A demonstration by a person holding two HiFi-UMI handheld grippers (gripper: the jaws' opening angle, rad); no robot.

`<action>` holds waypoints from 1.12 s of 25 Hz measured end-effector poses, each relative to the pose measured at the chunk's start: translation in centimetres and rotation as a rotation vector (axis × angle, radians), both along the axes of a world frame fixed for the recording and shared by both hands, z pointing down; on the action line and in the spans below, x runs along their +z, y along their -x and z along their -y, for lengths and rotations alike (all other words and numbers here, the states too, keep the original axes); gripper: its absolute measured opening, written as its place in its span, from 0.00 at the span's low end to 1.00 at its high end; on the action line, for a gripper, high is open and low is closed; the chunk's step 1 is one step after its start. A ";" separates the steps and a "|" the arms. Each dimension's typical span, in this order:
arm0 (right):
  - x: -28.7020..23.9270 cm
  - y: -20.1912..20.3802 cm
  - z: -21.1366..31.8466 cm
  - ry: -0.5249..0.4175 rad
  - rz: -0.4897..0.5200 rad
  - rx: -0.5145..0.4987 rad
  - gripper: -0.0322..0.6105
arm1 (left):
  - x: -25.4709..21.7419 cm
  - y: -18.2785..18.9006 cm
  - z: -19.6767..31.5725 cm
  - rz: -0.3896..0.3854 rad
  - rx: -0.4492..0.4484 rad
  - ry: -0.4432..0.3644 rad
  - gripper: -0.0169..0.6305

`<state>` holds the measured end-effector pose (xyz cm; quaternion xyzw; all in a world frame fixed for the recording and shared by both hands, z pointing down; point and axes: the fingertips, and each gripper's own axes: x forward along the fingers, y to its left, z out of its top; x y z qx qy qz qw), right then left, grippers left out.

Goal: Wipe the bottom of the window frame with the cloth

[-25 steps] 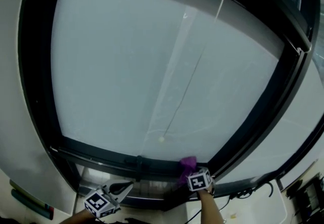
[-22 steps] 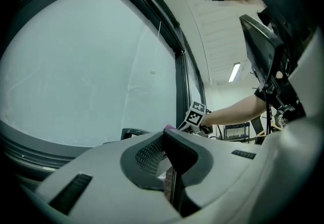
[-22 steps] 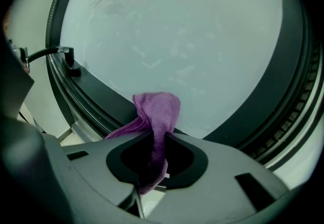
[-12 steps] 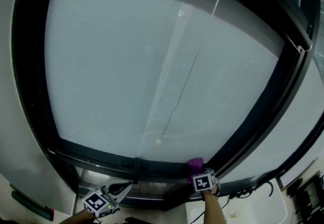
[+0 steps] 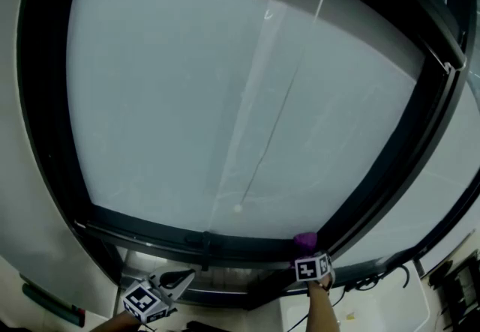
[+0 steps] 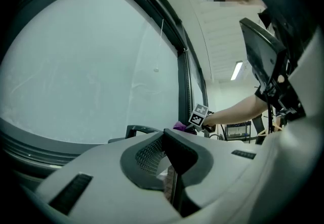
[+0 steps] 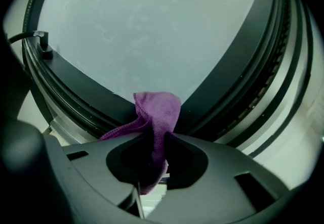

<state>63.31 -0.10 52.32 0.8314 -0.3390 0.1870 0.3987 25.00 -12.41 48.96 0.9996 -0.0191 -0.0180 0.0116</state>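
A purple cloth (image 5: 304, 240) is pressed on the dark bottom rail of the window frame (image 5: 142, 234), close to the lower right corner. My right gripper (image 5: 308, 252) is shut on it from below, its marker cube just beneath. In the right gripper view the cloth (image 7: 157, 115) bunches up out of the right gripper (image 7: 153, 143) against the rail (image 7: 81, 86), where it meets the slanted right post (image 7: 238, 56). My left gripper (image 5: 178, 277) hangs low at the left, shut and holding nothing. In its own view the left gripper (image 6: 169, 170) points past the distant cloth (image 6: 179, 126).
A dark window handle (image 5: 205, 240) stands on the bottom rail, left of the cloth. Black cables (image 5: 375, 280) lie on the white sill at the lower right. A wide frosted pane (image 5: 225, 98) fills the frame above. A grey wall (image 5: 22, 195) borders the left side.
My right gripper has slid the purple cloth to the right along the bottom rail, from near the handle towards the right corner. The left gripper has stayed where it was.
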 end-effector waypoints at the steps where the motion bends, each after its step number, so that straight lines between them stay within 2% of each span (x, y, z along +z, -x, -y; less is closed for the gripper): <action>1: -0.1 0.0 -0.1 -0.002 -0.001 0.006 0.17 | 0.0 0.1 0.1 0.000 -0.005 -0.001 0.03; 5: -0.1 -0.5 -1.1 -0.001 -0.006 0.045 0.17 | -0.1 0.6 0.2 0.001 -0.017 0.000 0.03; 9: -0.1 -0.9 -1.4 -0.020 -0.058 0.040 0.17 | 0.0 1.3 0.4 -0.001 -0.028 -0.010 0.03; 12: -1.2 -0.4 -1.6 -0.073 -0.102 0.042 0.16 | 0.0 1.8 0.7 -0.006 -0.044 -0.008 0.03; 18: -3.4 2.3 -3.2 -0.320 -0.134 0.011 0.16 | -0.3 2.6 1.0 -0.025 -0.056 -0.001 0.03; 24: -5.1 8.1 -6.3 -0.715 0.014 -0.080 0.16 | -2.1 3.2 1.1 -0.053 -0.097 0.019 0.03; 28: -3.0 11.3 -9.5 -0.835 0.075 -0.040 0.16 | -2.1 4.3 1.8 -0.087 -0.151 0.029 0.03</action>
